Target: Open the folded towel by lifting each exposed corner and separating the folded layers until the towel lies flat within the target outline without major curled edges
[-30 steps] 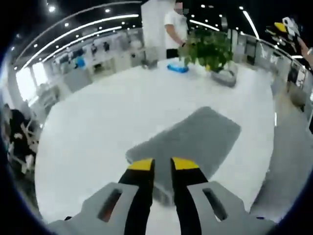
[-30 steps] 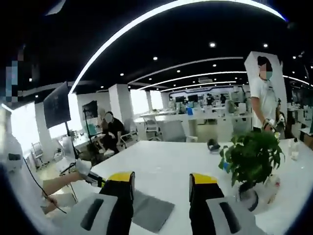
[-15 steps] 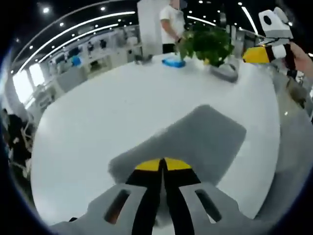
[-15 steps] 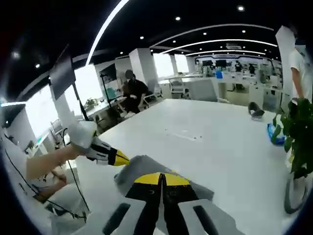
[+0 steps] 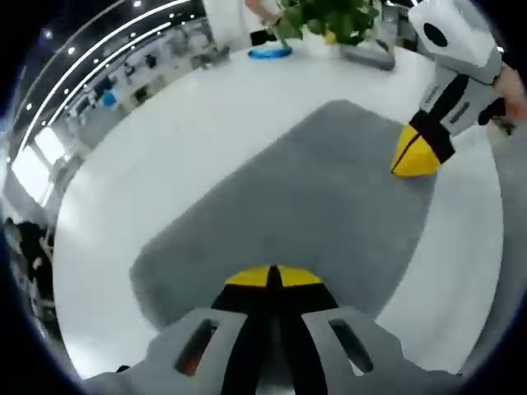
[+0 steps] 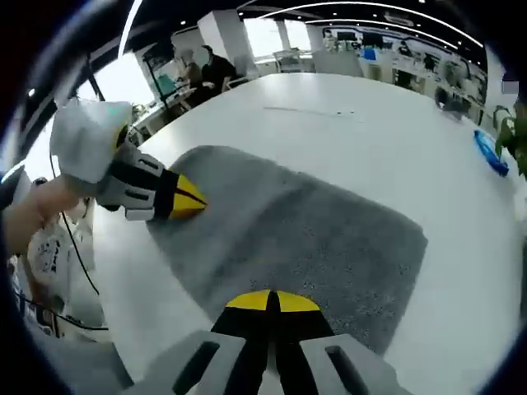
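Observation:
A grey towel (image 5: 305, 197) lies spread on the white table (image 5: 189, 115), one layer showing and its edges flat. In the left gripper view, my left gripper (image 5: 272, 277) is shut, its yellow tips low over the towel's near edge. The right gripper (image 5: 414, 152) comes in from the right, shut, with its tip at the towel's far right edge. In the right gripper view, my right gripper (image 6: 270, 300) is shut over the near edge of the towel (image 6: 313, 230). The left gripper (image 6: 183, 197) is shut at the towel's left edge. No towel shows between either pair of jaws.
A potted plant (image 5: 329, 16) and a blue object (image 5: 270, 51) stand at the far side of the table. The table edge (image 5: 482, 271) runs close on the right. People sit at desks (image 6: 206, 66) beyond the table. A person's hand (image 6: 33, 214) holds the left gripper.
Both views have dropped down and closer to the towel, which looks much larger now. Each gripper's tips now rest at a towel edge. Both grippers stay shut, as half a second ago.

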A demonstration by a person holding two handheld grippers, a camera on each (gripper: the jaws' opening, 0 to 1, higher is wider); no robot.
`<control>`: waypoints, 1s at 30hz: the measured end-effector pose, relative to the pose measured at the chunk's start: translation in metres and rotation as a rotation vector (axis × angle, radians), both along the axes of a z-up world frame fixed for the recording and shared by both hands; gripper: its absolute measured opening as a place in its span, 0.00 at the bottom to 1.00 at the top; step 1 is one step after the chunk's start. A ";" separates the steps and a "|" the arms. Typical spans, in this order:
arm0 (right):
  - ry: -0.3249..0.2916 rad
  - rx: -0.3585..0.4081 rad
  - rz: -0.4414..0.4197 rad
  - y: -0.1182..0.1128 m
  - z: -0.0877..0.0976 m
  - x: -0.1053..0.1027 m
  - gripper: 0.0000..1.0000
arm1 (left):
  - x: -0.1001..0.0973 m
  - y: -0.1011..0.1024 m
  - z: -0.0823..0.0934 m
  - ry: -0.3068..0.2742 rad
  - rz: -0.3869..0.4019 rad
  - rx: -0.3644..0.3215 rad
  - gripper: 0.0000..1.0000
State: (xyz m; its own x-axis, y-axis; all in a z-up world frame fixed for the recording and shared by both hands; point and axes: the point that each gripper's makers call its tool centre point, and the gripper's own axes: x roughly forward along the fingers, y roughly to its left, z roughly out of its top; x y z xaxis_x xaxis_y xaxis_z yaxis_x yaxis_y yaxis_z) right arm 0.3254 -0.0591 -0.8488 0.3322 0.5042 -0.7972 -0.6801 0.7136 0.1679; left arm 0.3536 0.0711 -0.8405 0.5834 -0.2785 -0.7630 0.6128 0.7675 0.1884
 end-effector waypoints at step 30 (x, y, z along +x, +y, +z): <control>-0.185 -0.284 0.214 0.000 0.000 0.019 0.00 | -0.026 0.001 0.001 -0.054 0.060 0.013 0.01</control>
State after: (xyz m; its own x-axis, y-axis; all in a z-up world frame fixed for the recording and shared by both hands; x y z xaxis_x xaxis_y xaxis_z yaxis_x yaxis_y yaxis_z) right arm 0.3441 -0.0586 -0.8486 0.3948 0.3457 -0.8513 -0.8187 0.5530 -0.1551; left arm 0.3274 0.0725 -0.8400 0.6396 -0.2315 -0.7331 0.5540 0.7999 0.2307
